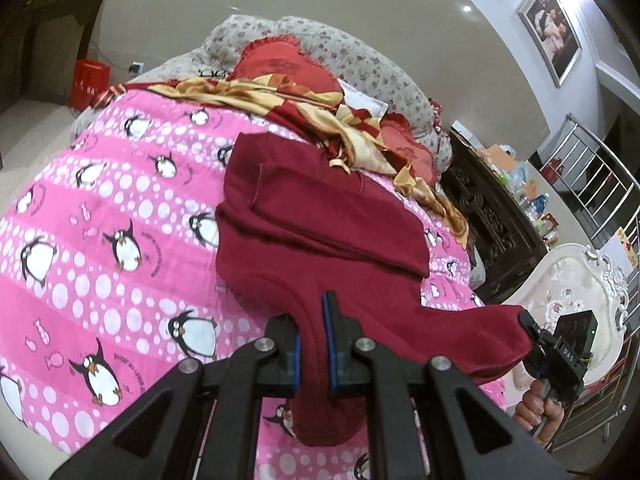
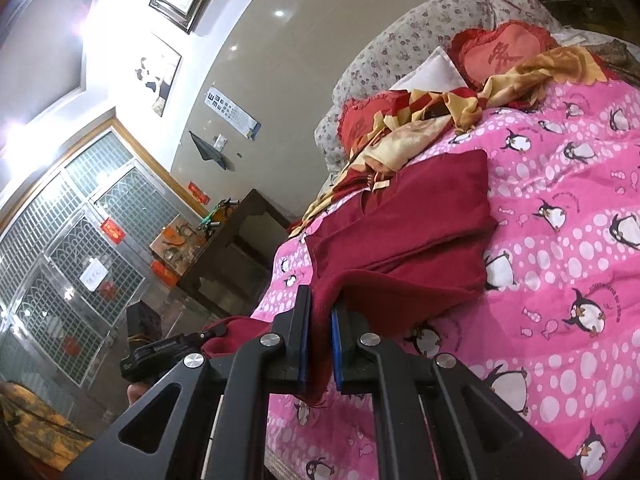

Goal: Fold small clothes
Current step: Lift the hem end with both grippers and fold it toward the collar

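Dark red knit fabric, a small sweater [image 1: 320, 216], lies partly folded on a pink penguin-print quilt [image 1: 100, 240] covering the bed. Its near hem is lifted off the quilt at two spots. The left gripper [image 1: 312, 344] pinches one bunch of the hem between its blue pads, and the right gripper [image 2: 319, 344] is likewise pressed together on another bunch of the same edge. Beyond the sweater, a red-and-gold checked cloth [image 1: 288, 100] is heaped against red cushions [image 2: 500, 54].

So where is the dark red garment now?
The dark red garment lies on the pink penguin quilt, below the red and gold cloth; its near edge is clamped in the left tongs and right tongs.
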The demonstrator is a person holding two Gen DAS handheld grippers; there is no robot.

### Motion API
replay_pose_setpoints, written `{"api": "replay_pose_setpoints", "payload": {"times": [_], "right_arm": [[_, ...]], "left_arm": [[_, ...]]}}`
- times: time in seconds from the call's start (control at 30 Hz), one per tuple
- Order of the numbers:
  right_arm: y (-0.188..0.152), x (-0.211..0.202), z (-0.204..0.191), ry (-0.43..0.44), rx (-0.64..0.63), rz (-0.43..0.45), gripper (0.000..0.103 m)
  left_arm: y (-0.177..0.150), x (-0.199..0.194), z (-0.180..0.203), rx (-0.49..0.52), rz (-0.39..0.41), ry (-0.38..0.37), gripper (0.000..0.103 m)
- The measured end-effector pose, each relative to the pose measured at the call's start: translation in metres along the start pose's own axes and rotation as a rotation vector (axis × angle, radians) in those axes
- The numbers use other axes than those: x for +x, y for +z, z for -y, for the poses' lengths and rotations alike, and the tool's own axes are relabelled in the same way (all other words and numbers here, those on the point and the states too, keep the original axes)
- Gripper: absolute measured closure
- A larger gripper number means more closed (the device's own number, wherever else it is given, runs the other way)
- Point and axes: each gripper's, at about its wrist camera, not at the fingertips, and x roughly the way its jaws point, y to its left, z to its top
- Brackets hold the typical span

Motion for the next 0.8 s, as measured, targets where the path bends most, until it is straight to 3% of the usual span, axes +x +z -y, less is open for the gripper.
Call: {"api": "replay_pose_setpoints", "payload": {"times": [0.37, 0.8], "right_arm": [[0.031, 0.011, -0.009, -0.01, -0.045, 0.053, 0.068], [0.05, 0.03, 0.003, -0.069, -0.05, 0.064, 0.068]], "left_arm": [[0.024, 0.007, 0.017, 0.054, 0.059, 0.054, 0.093], [0.046, 0.031, 0.017, 0.077, 0.072, 0.092, 0.093]]}}
